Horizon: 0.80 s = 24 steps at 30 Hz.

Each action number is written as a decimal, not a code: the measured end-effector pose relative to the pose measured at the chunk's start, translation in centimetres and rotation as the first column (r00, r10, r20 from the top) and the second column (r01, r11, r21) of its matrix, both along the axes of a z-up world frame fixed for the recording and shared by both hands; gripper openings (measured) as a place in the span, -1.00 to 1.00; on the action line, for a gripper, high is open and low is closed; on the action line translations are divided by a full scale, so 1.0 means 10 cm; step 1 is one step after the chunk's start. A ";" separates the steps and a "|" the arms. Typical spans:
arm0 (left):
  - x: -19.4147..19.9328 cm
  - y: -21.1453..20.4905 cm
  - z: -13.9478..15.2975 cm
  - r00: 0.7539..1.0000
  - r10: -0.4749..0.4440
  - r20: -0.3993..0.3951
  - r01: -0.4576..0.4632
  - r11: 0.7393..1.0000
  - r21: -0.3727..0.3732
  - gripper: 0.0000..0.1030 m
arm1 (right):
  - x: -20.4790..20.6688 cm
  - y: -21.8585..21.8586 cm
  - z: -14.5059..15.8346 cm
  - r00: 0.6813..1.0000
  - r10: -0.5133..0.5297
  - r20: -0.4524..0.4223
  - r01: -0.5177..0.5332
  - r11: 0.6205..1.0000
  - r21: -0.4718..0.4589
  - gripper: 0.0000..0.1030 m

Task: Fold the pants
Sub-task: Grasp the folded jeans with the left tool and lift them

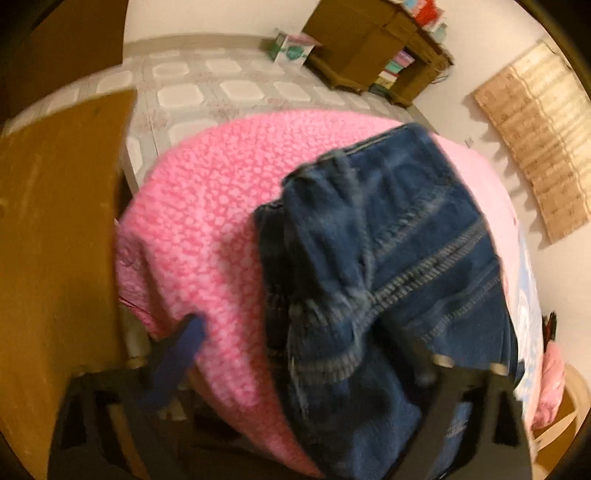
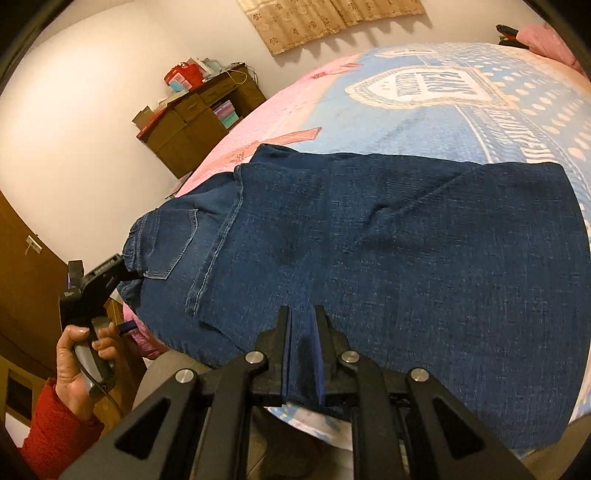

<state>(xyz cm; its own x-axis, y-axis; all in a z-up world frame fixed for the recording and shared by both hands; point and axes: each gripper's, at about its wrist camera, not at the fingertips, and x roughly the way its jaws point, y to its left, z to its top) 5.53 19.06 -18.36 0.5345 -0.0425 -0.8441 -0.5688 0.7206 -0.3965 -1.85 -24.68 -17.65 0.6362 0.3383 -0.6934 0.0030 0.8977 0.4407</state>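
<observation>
Dark blue jeans [image 2: 369, 258] lie spread across the bed [image 2: 424, 122], waist end at the left, over the bed's edge. My right gripper [image 2: 303, 350] is shut on the near edge of the jeans, with denim pinched between its blue pads. My left gripper [image 2: 129, 301], held by a hand [image 2: 74, 354] in a red sleeve, straddles the waistband at the corner of the bed. In the blurred left wrist view the bunched waistband [image 1: 388, 258] covers the right finger. The left fingertip [image 1: 184, 350] stands apart from the denim, over a pink blanket [image 1: 207, 206]. So the left gripper [image 1: 321, 354] is open.
A brown wooden desk [image 2: 199, 118] piled with boxes stands against the white wall. A beige curtain [image 2: 325, 18] hangs behind the bed. A brown wooden panel [image 1: 55, 240] is close on the left of the bed corner. Tiled floor [image 1: 207, 88] with a small box [image 1: 291, 48] lies beyond.
</observation>
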 end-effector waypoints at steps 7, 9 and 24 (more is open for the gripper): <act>-0.01 0.09 0.00 0.984 -0.089 0.152 0.107 0.987 -0.117 -0.44 | -0.06 -0.01 0.02 1.000 -0.005 0.003 0.005 1.000 0.016 -0.78; -0.01 0.16 -0.02 0.983 -0.077 0.169 0.107 0.978 -0.178 -0.37 | -0.09 -0.02 0.03 1.000 -0.004 0.009 0.004 1.000 0.023 -0.78; 0.08 0.11 0.18 0.961 -0.173 0.217 0.190 0.980 -0.060 0.32 | -0.10 -0.11 -0.10 0.999 -0.030 -0.036 0.032 0.998 0.051 -0.78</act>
